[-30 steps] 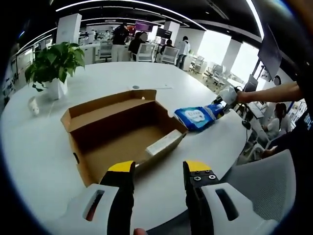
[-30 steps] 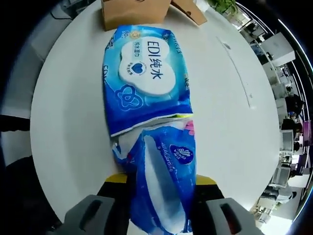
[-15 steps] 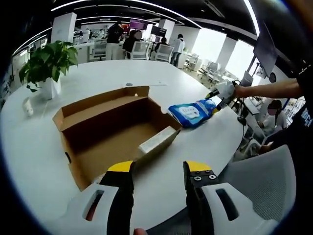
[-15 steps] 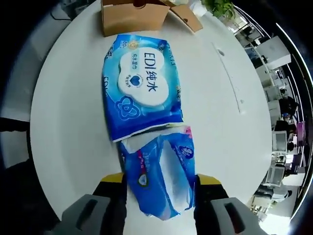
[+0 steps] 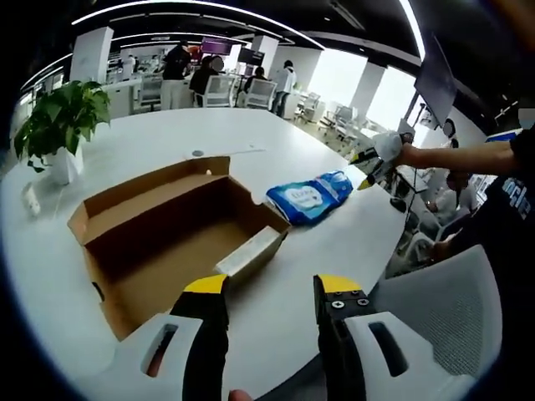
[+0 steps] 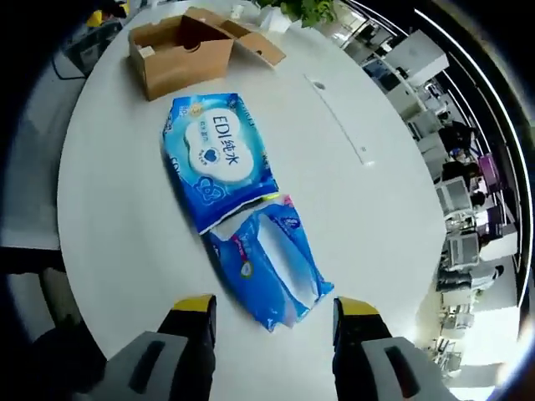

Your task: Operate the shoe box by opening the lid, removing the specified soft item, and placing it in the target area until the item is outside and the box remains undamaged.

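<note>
Right claw (image 6: 272,313): jaws spread apart, nothing between them, held above the white tabletop (image 6: 376,225). Just ahead of the jaw tips lies the smaller blue tissue pack (image 6: 272,267), flat on the tabletop, its near end close to the tips but not touching them. Beyond it, touching or slightly overlapping its far end, lies the larger blue wet-wipe pack (image 6: 219,159), label face up with a white heart-shaped panel. Further ahead and a little left stands the brown cardboard shoe box (image 6: 180,54), lid flap folded back behind it. Both packs are outside the box, on bare tabletop, with a clear gap between the wipe pack and the box wall. Green leaves of a potted plant (image 6: 301,10) show beyond the box.

Left claw (image 5: 272,288): jaws parted, empty, yellow-tipped, held near the tabletop (image 5: 276,142) edge. Directly ahead and left is the shoe box (image 5: 171,238), open, interior looks bare; one short end flap leans outward toward the claw. Ahead right of the box, well apart from the claw, lies the wet-wipe pack (image 5: 305,196). Past it, further right, the right claw (image 5: 372,163) is seen in a person's hand, off the packs. Potted plant (image 5: 54,125) stands far left on the tabletop. Grey chair back (image 5: 443,309) close on the right. Office desks and people in the far background.
</note>
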`<act>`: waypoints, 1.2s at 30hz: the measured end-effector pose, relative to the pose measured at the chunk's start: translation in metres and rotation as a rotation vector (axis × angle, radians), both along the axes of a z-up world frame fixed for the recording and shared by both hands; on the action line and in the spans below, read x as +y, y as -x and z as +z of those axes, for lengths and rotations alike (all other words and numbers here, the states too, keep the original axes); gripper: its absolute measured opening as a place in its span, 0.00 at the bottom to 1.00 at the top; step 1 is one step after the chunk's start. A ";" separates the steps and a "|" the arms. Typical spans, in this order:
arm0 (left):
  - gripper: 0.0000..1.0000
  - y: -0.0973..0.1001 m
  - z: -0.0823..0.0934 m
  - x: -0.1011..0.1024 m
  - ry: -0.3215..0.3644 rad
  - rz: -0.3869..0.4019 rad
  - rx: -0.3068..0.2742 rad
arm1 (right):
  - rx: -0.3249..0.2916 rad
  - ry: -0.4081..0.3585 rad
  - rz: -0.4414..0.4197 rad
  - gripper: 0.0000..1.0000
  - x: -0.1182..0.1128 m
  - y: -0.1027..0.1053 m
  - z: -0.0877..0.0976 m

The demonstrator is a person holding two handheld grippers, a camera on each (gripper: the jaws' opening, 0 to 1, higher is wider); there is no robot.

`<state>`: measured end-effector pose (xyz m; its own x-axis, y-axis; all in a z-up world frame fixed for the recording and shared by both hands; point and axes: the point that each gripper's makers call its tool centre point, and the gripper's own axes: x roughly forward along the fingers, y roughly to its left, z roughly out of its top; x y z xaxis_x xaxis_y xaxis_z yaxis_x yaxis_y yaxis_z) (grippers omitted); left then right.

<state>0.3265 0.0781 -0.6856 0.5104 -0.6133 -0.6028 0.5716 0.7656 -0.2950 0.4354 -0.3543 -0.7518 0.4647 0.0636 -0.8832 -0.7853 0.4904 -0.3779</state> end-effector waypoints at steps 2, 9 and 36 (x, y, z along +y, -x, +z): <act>0.40 0.002 0.000 -0.002 -0.003 -0.016 -0.003 | -0.024 -0.041 -0.061 0.58 0.004 0.007 0.009; 0.40 0.006 0.007 -0.001 0.017 -0.043 -0.021 | -0.115 -0.225 -0.197 0.59 0.030 0.024 0.039; 0.40 0.013 0.020 0.040 0.062 -0.025 -0.062 | -0.141 -0.588 -0.145 0.58 0.211 0.039 0.070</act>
